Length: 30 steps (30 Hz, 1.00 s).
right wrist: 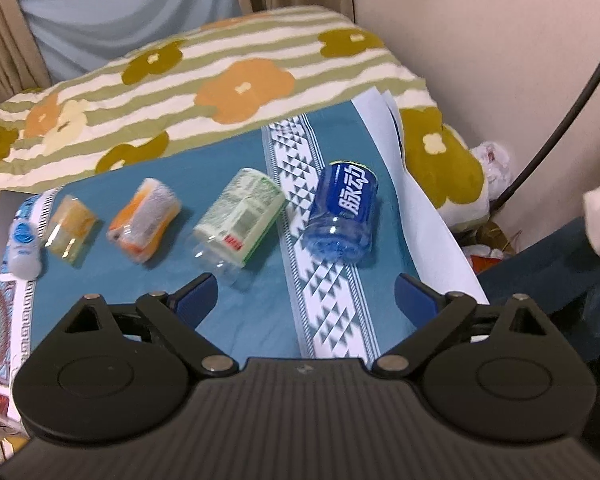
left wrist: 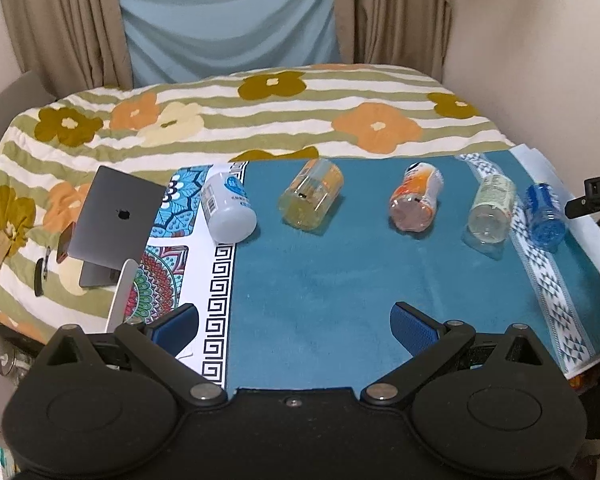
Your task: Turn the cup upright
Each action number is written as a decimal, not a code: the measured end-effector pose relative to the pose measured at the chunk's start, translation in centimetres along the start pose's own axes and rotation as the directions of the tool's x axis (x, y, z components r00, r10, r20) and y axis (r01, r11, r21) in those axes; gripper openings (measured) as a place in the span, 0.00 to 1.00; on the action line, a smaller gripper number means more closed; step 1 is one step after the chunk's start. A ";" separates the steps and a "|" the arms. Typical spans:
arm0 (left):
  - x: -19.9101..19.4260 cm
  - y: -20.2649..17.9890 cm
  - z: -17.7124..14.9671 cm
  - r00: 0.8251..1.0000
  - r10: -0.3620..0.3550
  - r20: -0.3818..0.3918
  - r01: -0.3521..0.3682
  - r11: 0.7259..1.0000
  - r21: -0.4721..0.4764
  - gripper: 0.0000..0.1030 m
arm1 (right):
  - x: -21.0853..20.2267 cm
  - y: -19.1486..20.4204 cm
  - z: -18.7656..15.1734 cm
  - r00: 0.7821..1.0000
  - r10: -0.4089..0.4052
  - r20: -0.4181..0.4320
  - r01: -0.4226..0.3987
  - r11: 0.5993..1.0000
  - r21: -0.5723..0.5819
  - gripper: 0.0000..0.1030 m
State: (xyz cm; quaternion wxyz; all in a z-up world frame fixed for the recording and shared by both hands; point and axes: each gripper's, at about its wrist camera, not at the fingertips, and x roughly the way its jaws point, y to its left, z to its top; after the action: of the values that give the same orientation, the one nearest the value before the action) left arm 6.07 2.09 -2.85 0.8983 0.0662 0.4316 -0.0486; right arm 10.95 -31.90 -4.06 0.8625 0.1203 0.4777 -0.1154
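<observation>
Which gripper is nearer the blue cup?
Right. The right gripper is open just short of the blue cup, which lies ahead between its fingers. The left gripper is open farther back, with that cup far right.

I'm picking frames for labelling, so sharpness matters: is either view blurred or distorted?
Left wrist view: mostly sharp, the five cut bottle cups readable, e.g. the white cup; fisheye bends the teal mat's edges. Right wrist view: motion blur smears the cups, though the blue cup label stays legible; the right gripper fingers stay sharp.
</observation>
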 end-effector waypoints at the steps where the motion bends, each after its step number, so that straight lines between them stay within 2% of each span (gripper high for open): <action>1: 0.5 -0.1 0.1 1.000 0.008 -0.010 -0.008 1.000 -0.007 1.00 | 1.1 -0.4 0.6 1.000 0.002 -0.016 -0.002 1.000 0.004 1.00; 8: 3.5 -1.4 2.0 0.996 0.051 -0.067 -0.054 0.997 -0.054 1.00 | 7.8 -2.9 4.2 0.992 0.030 -0.123 -0.025 0.999 0.045 0.99; 14: 5.6 -3.0 3.8 0.994 0.064 -0.089 -0.071 0.994 -0.081 1.00 | 12.1 -3.8 6.0 0.980 0.047 -0.196 -0.035 0.998 0.061 0.96; 22: 7.8 -4.6 5.1 0.990 0.067 -0.127 -0.078 0.993 -0.084 1.00 | 15.2 -4.8 6.4 0.965 0.057 -0.255 -0.033 0.995 0.099 0.93; 26: 8.5 -4.8 5.4 0.987 0.070 -0.147 -0.084 0.993 -0.085 1.00 | 16.1 -5.1 6.3 0.959 0.076 -0.273 -0.043 0.991 0.123 0.82; 30: 8.5 -4.9 5.4 0.984 0.081 -0.157 -0.094 0.993 -0.075 1.00 | 16.0 -5.1 6.3 0.958 0.088 -0.272 -0.056 0.991 0.125 0.80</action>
State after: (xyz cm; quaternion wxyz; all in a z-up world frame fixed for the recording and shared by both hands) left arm 14.81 -3.89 -6.55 0.8657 0.0518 0.4977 0.0139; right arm 22.62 -40.11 -14.98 0.7825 0.2025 0.5813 -0.0936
